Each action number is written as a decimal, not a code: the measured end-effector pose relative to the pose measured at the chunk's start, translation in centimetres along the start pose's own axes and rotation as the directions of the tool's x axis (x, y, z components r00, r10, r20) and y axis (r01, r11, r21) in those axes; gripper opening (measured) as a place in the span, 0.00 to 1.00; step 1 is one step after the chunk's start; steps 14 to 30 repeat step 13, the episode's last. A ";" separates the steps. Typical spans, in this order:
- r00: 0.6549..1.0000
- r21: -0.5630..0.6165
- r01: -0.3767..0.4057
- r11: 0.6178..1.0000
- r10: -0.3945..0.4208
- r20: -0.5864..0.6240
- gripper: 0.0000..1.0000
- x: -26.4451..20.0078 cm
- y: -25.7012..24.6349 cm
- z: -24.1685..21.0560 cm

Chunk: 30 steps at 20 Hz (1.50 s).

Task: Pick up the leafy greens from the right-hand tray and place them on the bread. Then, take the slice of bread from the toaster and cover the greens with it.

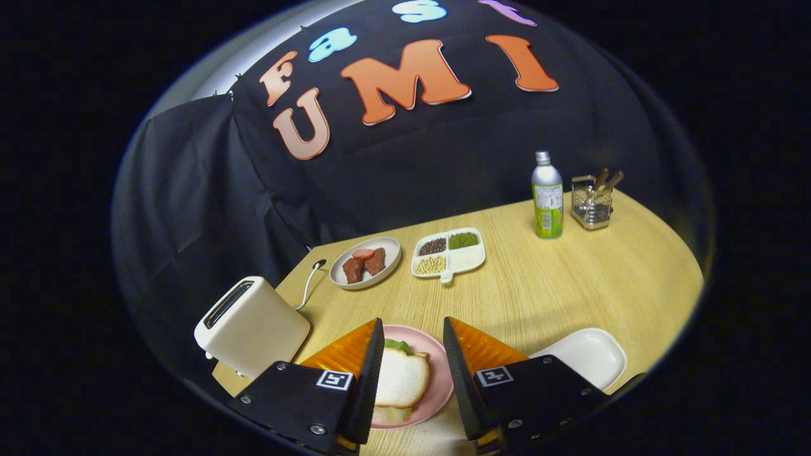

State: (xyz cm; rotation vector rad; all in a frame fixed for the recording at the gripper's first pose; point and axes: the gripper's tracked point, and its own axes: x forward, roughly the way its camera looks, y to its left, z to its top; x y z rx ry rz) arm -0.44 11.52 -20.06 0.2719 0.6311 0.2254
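The tongs (413, 335) hang spread above the pink plate (437, 392), where the bread slice (400, 379) lies flat over the greens (398, 346), its long axis running away from them toward the table's (557, 285) far side.

A light wooden table (570, 285) stands against a black cloth wall (443, 164), dim at the edges.

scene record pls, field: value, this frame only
tool: tool open, holding nothing, fingers either side of the pink plate
pink plate: pink plate carries top bread slice over greens
toaster: toaster beside the plate, slot looks empty
white tray: white tray on the other side of the tool, bare
far table: plate of meat, divided dish of beans, bottle, wire utensil holder
task state: sandwich looks assembled
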 end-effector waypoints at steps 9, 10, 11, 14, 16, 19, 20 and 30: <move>0.940 -0.190 0.118 0.975 -0.048 0.339 0.79 -3.2 0.1 6.6; 0.924 -0.212 0.137 0.968 -0.048 0.378 0.83 -3.8 0.4 7.4; 0.913 -0.225 0.149 0.963 -0.047 0.406 0.84 -4.1 0.6 7.8; 0.898 -0.232 0.168 0.958 -0.052 0.436 0.92 -4.9 0.8 8.3; 0.898 -0.232 0.168 0.958 -0.052 0.436 0.92 -4.9 0.8 8.3; 0.898 -0.232 0.168 0.958 -0.052 0.436 0.92 -4.9 0.8 8.3; 0.898 -0.232 0.168 0.958 -0.052 0.436 0.92 -4.9 0.8 8.3; 0.898 -0.232 0.168 0.958 -0.052 0.436 0.92 -4.9 0.8 8.3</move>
